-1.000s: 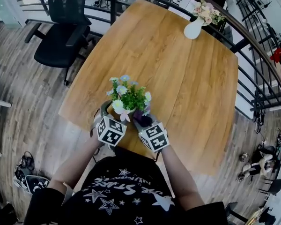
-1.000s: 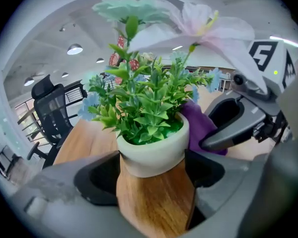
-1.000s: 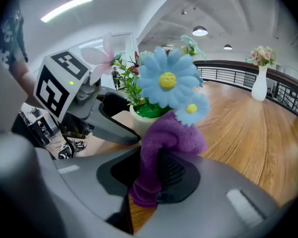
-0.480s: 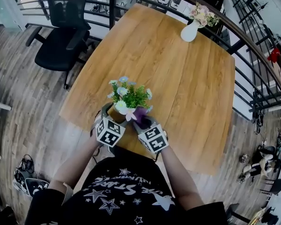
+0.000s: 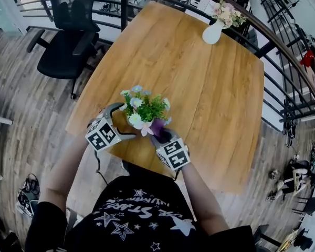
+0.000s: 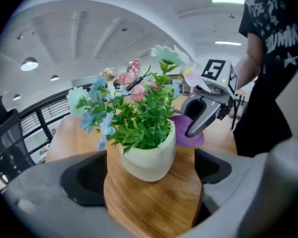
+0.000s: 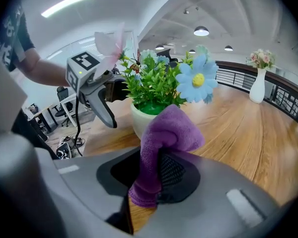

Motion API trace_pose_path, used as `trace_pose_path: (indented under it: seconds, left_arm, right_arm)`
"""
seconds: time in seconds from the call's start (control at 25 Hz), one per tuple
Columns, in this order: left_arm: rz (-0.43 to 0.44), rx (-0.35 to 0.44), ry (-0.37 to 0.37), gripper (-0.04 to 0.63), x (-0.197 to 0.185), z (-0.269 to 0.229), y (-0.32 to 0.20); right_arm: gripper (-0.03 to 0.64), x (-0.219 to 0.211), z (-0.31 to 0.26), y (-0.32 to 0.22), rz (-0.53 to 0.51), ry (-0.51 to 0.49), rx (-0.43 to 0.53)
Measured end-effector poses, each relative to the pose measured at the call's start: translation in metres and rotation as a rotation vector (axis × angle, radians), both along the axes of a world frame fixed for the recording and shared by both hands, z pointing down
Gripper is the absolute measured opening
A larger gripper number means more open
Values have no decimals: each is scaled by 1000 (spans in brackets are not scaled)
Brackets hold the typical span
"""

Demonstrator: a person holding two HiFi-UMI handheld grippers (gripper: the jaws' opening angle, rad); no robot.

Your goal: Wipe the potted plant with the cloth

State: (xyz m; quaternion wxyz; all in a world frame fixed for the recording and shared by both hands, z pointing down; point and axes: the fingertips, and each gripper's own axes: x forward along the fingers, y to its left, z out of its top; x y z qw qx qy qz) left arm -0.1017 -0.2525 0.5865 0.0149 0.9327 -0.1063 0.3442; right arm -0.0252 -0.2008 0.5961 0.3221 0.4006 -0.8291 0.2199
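The potted plant (image 5: 143, 109), a white pot (image 6: 150, 156) of green leaves and pale flowers, stands near the front edge of the wooden table (image 5: 199, 88). My left gripper (image 5: 126, 122) is at the pot's left. Its jaws are opening wide, one on each side of the pot (image 5: 137, 124), and the pads do not press on it. In the left gripper view the left gripper (image 6: 150, 185) has bare wood before it. My right gripper (image 5: 161, 135) is at the pot's right, shut on a purple cloth (image 7: 166, 133) that lies against the pot's side. The cloth (image 5: 158, 126) also shows from above.
A white vase of flowers (image 5: 214, 31) stands at the table's far corner. A black office chair (image 5: 68, 46) is on the wood floor to the left. A dark railing (image 5: 283, 62) curves round the table's far and right sides. Shoes (image 5: 26, 193) lie lower left.
My left gripper has swung out to the left and rolled, and its jaws stand wider round the pot. The right gripper and cloth have stayed put.
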Motion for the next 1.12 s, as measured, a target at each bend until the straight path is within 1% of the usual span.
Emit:
trace_pose_path:
  seconds: [0.12,0.24,0.36,0.44,0.48,0.56,0.6,0.8,0.96,1.12]
  left_arm:
    - [137,-15,-15,555,9,-2,-2]
    - [225,-28,-67,555,14,5,-7]
    - [268,-34,-103,555,15,13,-10]
    - [284,-26,-106,552,15,16,-10]
    - [286,-20,-106,540,15,16,-10]
    - [271,-6,-101,434,14,16,-14]
    - [260,-1,-98,422,14,16,-15]
    - [193,-9,-98,419,13,15,-14]
    - [100,-15,-95,417,18,14,-11]
    - [-1,-26,-95,416,21,16,-9]
  right_arm:
    - [87,2,1,-2,-3,6,-1]
    - [87,4,1,-3,4,12,-4]
    - [87,5,2,-3,14,17,-4]
    - [87,7,3,-5,24,18,-2]
    - [87,8,3,-5,30,17,-1]
    - [87,8,3,-7,40,16,-2]
    - [87,9,2,-8,43,15,-1]
    - [87,10,0,-11,63,13,-1]
    - [87,13,0,-14,88,11,6]
    - [87,10,1,-10,70,6,-7]
